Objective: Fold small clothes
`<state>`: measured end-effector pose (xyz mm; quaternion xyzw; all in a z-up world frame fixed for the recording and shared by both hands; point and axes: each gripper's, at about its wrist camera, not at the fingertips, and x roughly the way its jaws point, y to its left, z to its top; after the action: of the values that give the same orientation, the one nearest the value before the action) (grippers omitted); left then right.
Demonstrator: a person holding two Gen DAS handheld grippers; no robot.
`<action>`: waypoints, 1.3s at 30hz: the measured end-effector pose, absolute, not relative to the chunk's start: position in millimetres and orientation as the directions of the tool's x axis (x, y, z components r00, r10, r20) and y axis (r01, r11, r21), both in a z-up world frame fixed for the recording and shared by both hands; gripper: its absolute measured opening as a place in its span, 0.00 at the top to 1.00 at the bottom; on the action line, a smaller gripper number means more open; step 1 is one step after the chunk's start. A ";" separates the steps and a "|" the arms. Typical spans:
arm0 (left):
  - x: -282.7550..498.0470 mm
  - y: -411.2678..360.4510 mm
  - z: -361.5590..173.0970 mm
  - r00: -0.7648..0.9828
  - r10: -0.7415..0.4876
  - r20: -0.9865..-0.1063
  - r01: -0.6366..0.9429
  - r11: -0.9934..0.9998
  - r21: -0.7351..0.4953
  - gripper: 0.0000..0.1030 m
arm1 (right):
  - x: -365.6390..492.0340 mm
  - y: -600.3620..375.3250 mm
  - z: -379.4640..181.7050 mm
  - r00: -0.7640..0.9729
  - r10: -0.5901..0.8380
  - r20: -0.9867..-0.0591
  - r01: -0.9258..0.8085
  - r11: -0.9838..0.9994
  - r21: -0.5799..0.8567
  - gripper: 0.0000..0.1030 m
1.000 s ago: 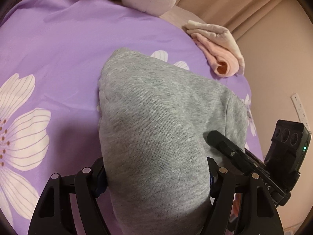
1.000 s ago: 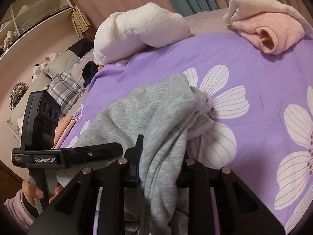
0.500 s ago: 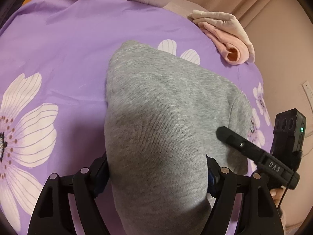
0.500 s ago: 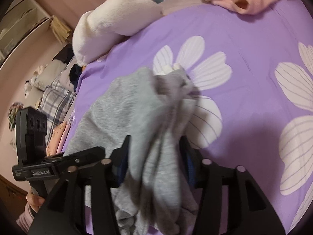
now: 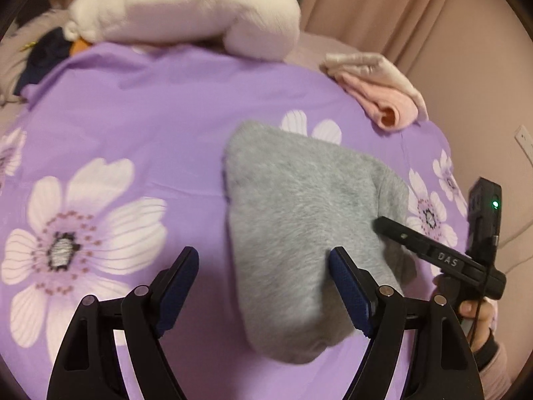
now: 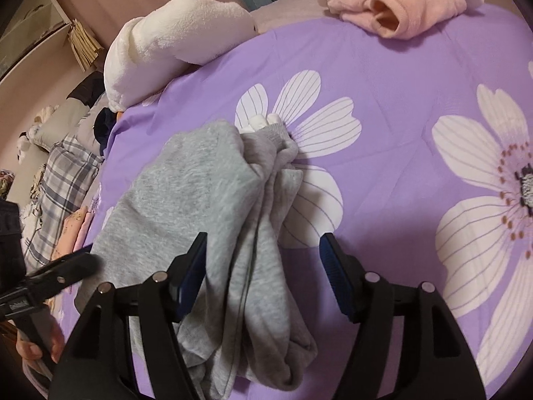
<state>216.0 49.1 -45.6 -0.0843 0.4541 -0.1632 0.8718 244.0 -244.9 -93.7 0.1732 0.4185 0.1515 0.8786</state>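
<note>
A folded grey sweatshirt (image 5: pixel 299 220) lies on the purple flowered bedsheet (image 5: pixel 140 126). My left gripper (image 5: pixel 263 266) is open above its near left edge, the right finger over the cloth, the left over the sheet. In the right wrist view the grey sweatshirt (image 6: pixel 200 206) lies bunched with a cuff at its far end, and my right gripper (image 6: pixel 263 250) is open over its near folds, holding nothing. The right gripper's body also shows in the left wrist view (image 5: pixel 443 260).
A folded pink and cream garment (image 5: pixel 383 100) lies at the far right of the bed (image 6: pixel 393 6). A white plush pillow (image 5: pixel 186 10) lies at the far edge. Plaid bedding and piled clothes (image 6: pixel 63 180) lie to the left. Curtains and a wall stand behind.
Both grippers have opened and let go of the grey sweatshirt, which now lies on the sheet. Both have drawn back and up from it.
</note>
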 end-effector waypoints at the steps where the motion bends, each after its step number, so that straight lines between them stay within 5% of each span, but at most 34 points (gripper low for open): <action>1: 213.4 51.9 -44.7 0.544 -0.354 -0.761 0.205 0.935 -0.288 0.22 | 242.3 -244.8 -91.0 0.616 0.399 -0.679 -0.119 0.899 0.421 0.34; 9: 214.8 51.8 -63.0 0.501 -0.398 -0.769 0.190 0.917 -0.351 0.22 | 200.2 -207.1 -61.2 0.601 0.471 -0.646 -0.329 0.882 0.337 0.50; 23: 218.9 25.5 -71.7 0.453 -0.402 -0.795 0.231 0.915 -0.331 0.22 | 170.5 -224.6 -109.0 0.449 0.598 -0.664 -0.205 0.793 0.574 0.47; 26: 219.5 27.1 -71.4 0.453 -0.394 -0.800 0.225 0.918 -0.325 0.22 | 169.0 -211.2 -107.0 0.446 0.593 -0.671 -0.252 0.802 0.541 0.71; 32: 222.1 31.9 -66.1 0.454 -0.413 -0.790 0.214 0.911 -0.354 0.22 | 177.6 -197.8 -89.4 0.511 0.464 -0.724 -0.289 0.886 0.363 0.95; 39: 221.7 26.7 -56.6 0.457 -0.450 -0.767 0.246 0.893 -0.377 0.22 | 190.2 -220.1 -43.6 0.635 0.278 -0.721 -0.259 0.956 0.139 0.96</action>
<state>221.7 26.7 -56.6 -0.1065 0.4788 -0.2053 0.8469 190.2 -220.1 -43.6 0.0113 0.4006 0.1485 0.9041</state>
